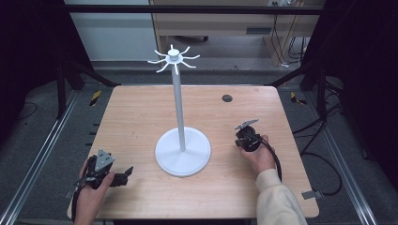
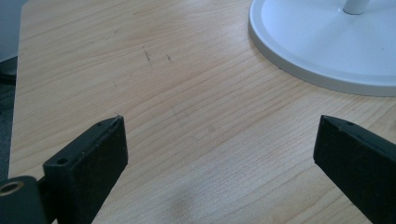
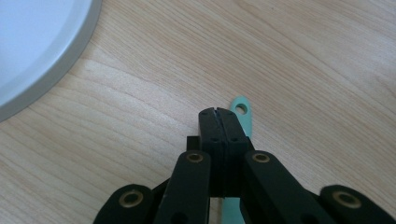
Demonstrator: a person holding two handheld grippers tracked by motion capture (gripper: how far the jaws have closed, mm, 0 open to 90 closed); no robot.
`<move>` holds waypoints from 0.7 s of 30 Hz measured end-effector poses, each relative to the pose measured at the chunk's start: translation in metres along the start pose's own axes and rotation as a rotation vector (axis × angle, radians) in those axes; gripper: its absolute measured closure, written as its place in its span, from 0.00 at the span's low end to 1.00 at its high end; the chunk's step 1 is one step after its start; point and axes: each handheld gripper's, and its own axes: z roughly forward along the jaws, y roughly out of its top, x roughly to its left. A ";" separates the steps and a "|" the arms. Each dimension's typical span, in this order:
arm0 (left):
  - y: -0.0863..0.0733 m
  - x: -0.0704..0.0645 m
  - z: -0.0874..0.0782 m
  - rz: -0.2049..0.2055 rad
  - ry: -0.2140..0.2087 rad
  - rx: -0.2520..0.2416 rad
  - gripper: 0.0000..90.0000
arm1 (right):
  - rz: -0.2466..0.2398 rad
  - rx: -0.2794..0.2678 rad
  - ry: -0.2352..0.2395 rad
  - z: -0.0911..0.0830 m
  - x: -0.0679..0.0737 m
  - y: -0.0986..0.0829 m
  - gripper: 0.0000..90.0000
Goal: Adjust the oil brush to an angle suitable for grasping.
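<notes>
A white rack stands mid-table: a round base (image 1: pixel 183 152), a thin pole (image 1: pixel 178 105) and a ring of hooks (image 1: pixel 173 58) on top. Near the front left corner, my left gripper (image 1: pixel 123 176) is open and points right toward the base (image 2: pixel 327 42), with bare wood between its jaws (image 2: pixel 219 154). My right gripper (image 1: pixel 248 139) sits right of the base, tipped down at the table, jaws shut (image 3: pixel 218 113). A thin mint-green strip with a hole in its end (image 3: pixel 241 114) lies flat against the wood under and just right of those jaws. It does not look pinched.
The wooden table (image 1: pixel 141 108) has a dark round grommet (image 1: pixel 227 98) at the back right. Black frame posts and cables stand around the table's sides. The rack's base edge (image 3: pixel 42 70) is close to the left of my right gripper.
</notes>
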 end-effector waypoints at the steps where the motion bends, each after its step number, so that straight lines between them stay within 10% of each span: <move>1: 0.000 0.000 0.000 -0.001 0.001 0.001 0.03 | -0.003 0.000 -0.006 0.001 -0.001 0.000 1.00; 21: 0.000 0.000 -0.001 0.001 0.001 -0.002 0.03 | 0.019 0.038 -0.060 0.010 -0.006 -0.001 1.00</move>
